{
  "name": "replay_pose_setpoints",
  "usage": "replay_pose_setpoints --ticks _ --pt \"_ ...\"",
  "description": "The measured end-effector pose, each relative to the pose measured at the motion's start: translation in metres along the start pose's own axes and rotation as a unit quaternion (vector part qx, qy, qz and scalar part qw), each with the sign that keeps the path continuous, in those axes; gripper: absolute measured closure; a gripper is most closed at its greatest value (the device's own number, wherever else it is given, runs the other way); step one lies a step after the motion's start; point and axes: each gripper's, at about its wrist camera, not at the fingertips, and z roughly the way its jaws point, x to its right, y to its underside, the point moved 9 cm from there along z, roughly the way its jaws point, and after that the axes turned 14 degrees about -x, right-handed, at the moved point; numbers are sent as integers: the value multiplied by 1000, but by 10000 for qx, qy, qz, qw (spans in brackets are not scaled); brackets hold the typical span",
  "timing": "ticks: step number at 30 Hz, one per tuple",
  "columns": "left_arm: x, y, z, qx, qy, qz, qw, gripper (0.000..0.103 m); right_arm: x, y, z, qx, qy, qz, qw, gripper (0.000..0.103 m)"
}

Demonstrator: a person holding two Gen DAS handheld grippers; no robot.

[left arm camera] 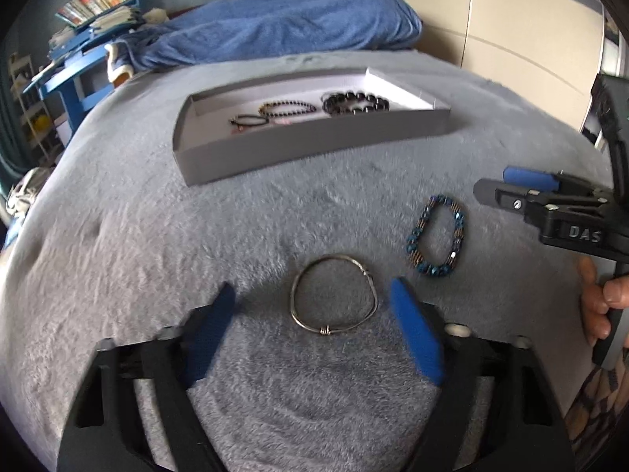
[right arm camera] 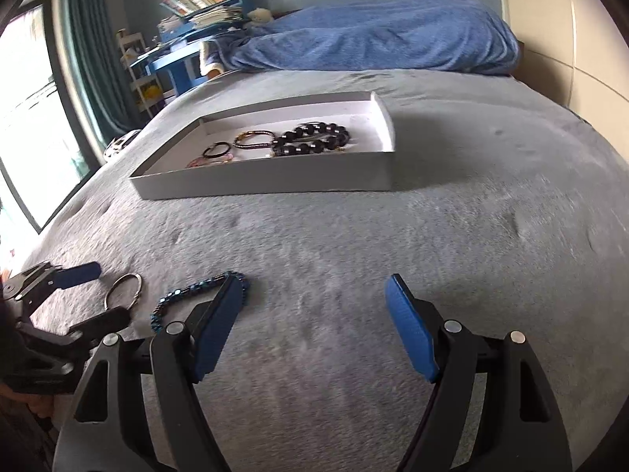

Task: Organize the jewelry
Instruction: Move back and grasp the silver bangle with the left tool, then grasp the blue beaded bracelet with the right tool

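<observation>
On a grey plush bedspread (left arm camera: 118, 244) the left gripper (left arm camera: 312, 295) hangs low over a thin silver bangle (left arm camera: 334, 295), its blue pads (left arm camera: 416, 338) spread to either side of the ring and clear of the metal, nothing pinched between them. Just to the right of the bangle, and a little farther off, lies a blue beaded bracelet (left arm camera: 437, 236) flat on the fabric. The right gripper (right arm camera: 310, 291) stands with its fingers wide apart over bare bedspread, holding nothing; its left pad (right arm camera: 216, 330) sits in front of that beaded bracelet (right arm camera: 184, 295), and whether it touches the beads I cannot tell. In the left wrist view the right gripper comes in from the right edge, with a hand (left arm camera: 597, 303) on its handle. Farther away on the bed rests a shallow grey cardboard tray (left arm camera: 314, 149), which already holds a large dark-beaded bracelet (left arm camera: 355, 104), a slimmer dark and gold beaded one (left arm camera: 287, 108) to its left, and a small black cord bracelet (left arm camera: 247, 121) at the left end with something pink beside it. Beyond the tray lies a blue blanket (left arm camera: 283, 27), and at the far left stands a blue table (left arm camera: 70, 67) piled with books.
</observation>
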Motion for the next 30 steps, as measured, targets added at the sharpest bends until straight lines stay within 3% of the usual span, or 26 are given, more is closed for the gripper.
replay_pose_setpoints --ticks 2,4,11,23,25,29,30 --pt "1 1 2 -22 22 42 10000 51 -8 1 1 -17 -66 -134 9999 28" --pt "0 2 1 20 64 0 10000 56 -16 2 1 -43 -109 -275 9996 28" --pt "-19 4 -8 308 53 -516 9982 56 -45 3 9 -269 -314 -619 9972 28" --pt "-30 6 -5 165 79 -819 9965 56 -65 3 33 -694 -205 -915 9932 29" --pt "-30 6 -4 156 90 -812 9965 56 -64 5 33 -698 -158 -904 9933 44" --pt "-29 7 -4 151 107 -812 9965 56 -62 6 30 -613 -205 -839 9944 65" --pt "-29 7 -4 149 105 -807 9966 56 -60 6 30 -596 -221 -804 9947 76"
